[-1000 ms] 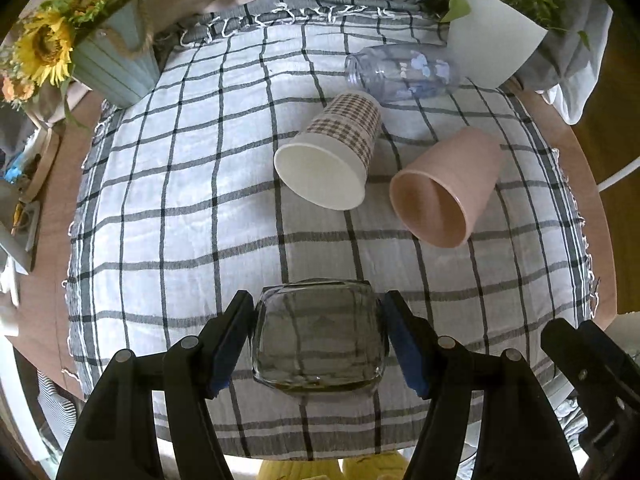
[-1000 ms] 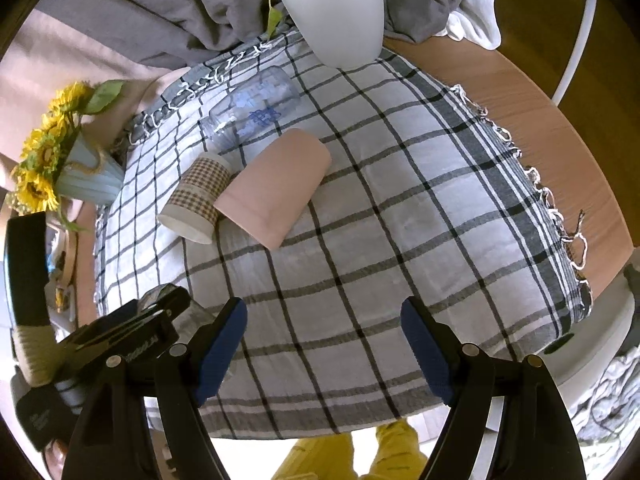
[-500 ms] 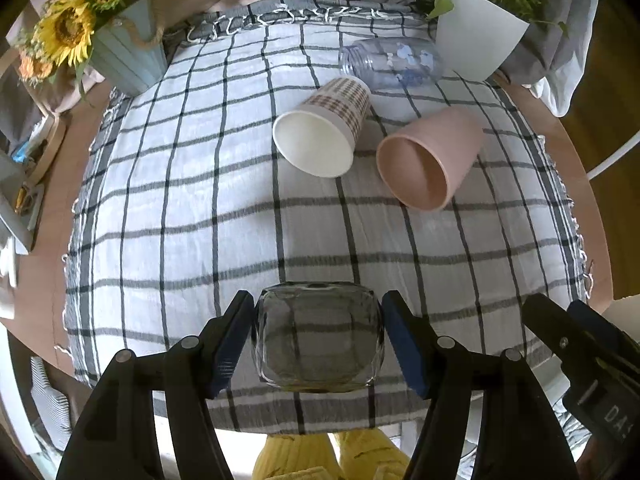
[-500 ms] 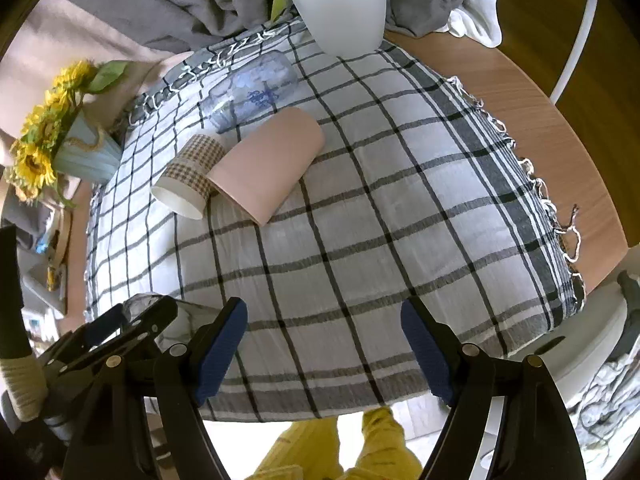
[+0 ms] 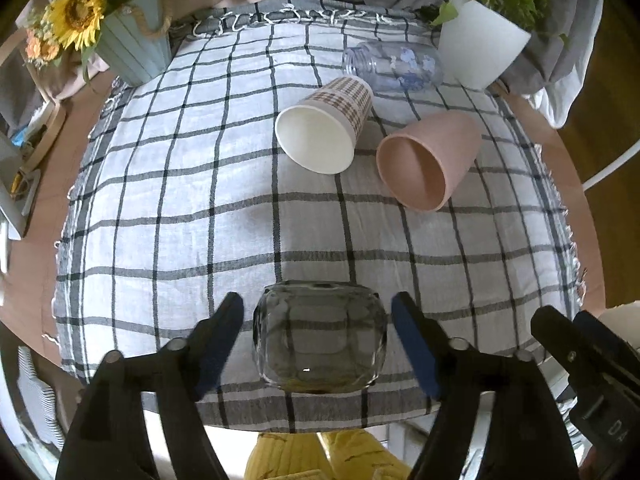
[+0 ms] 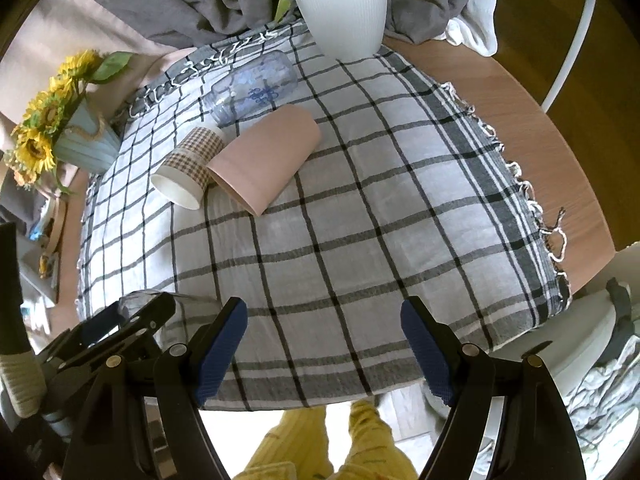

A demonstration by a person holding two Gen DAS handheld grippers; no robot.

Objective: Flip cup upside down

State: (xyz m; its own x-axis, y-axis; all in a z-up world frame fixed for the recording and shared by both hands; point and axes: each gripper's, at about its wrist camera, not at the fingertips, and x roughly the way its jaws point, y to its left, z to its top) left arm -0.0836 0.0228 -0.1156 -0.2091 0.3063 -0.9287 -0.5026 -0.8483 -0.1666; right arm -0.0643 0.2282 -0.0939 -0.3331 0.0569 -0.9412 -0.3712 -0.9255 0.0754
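Left wrist: glass cup (image 5: 320,346) between left hand-held gripper (image 5: 318,344) pads.

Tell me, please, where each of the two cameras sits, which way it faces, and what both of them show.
Left wrist: on the left gripper, looking forward over the near table edge; its open blue-padded fingers flank the glass cup without touching; the right gripper and yellow trousers show.
Right wrist: on the right gripper, open and empty, facing the checked cloth; the left gripper shows lower left.
Shared: the plaid paper cup, pink cup and clear bottle, all lying on their sides, plus the white planter.
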